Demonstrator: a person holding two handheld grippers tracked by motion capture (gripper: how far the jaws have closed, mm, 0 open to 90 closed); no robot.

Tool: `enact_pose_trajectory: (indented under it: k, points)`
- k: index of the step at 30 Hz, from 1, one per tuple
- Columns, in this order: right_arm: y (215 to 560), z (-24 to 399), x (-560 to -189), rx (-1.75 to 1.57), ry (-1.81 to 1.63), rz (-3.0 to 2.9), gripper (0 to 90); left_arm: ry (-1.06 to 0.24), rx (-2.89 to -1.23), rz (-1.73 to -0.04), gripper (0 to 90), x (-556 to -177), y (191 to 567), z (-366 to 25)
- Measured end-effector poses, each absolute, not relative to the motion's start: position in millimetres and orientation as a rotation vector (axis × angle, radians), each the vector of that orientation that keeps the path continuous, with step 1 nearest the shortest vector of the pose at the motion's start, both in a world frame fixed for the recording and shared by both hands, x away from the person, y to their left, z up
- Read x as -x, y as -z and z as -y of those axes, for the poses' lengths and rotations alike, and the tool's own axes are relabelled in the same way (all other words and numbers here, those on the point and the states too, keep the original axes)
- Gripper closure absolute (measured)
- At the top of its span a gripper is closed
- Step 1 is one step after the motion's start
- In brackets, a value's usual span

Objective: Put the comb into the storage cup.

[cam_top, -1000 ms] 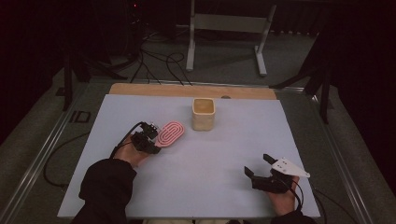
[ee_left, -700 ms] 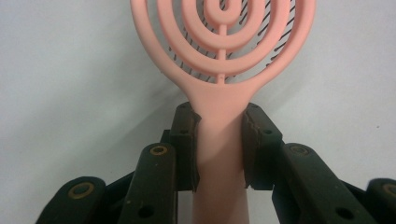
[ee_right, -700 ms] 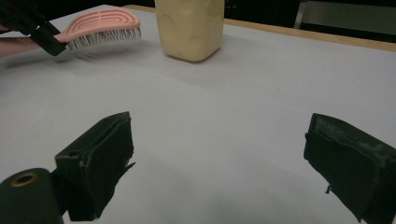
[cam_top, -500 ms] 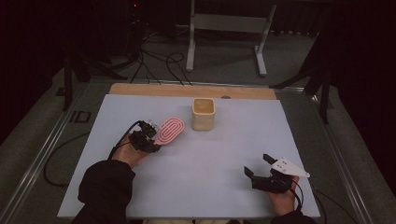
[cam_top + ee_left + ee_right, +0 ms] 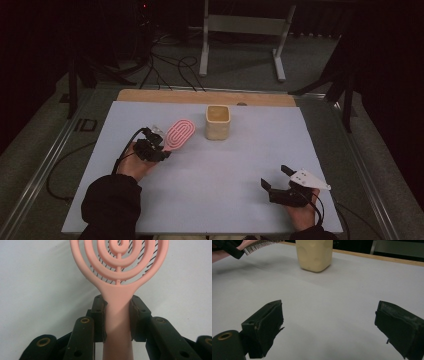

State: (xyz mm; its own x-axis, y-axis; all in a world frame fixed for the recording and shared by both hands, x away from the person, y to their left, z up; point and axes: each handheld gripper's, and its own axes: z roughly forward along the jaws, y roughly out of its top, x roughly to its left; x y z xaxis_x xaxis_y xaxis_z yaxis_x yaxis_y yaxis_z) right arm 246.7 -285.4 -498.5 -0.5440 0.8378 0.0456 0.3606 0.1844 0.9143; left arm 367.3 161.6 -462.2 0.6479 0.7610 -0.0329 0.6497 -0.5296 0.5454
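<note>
Left of centre in the high view, the left gripper (image 5: 159,146) clamps the pink hairbrush (image 5: 179,133) by its handle, head angled toward the cream cup (image 5: 218,122), likely to drop it in. At lower right, the right gripper (image 5: 278,178) rests wide apart and empty on the bench (image 5: 225,175).

The left gripper (image 5: 159,143), jaws clamped and pointing toward one o'clock, sits at nine o'clock on the table, while the right gripper (image 5: 280,178) rests at five o'clock, jaws wide apart, pointing toward eleven.
</note>
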Motion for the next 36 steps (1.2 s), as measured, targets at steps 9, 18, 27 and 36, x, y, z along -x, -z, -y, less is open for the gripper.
enact_pose_trajectory:
  k: [9,18,27,36]
  points:
    - [499,285,-247,-1.122,-1.334,-2.0,8.0,-0.303,-2.278,-1.091,70.2,-360,460,-170]
    - [500,283,-248,-1.129,-1.333,-2.006,8.0,-0.317,-2.248,-1.067,70.1,-356,464,-170]
    - [501,281,-249,-1.128,-1.329,-2.019,8.0,-0.34,-2.227,-1.025,70.2,-347,470,-168]
    - [500,279,-250,-1.122,-1.325,-2.025,8.0,-0.371,-2.193,-0.998,70.1,-343,466,-170]
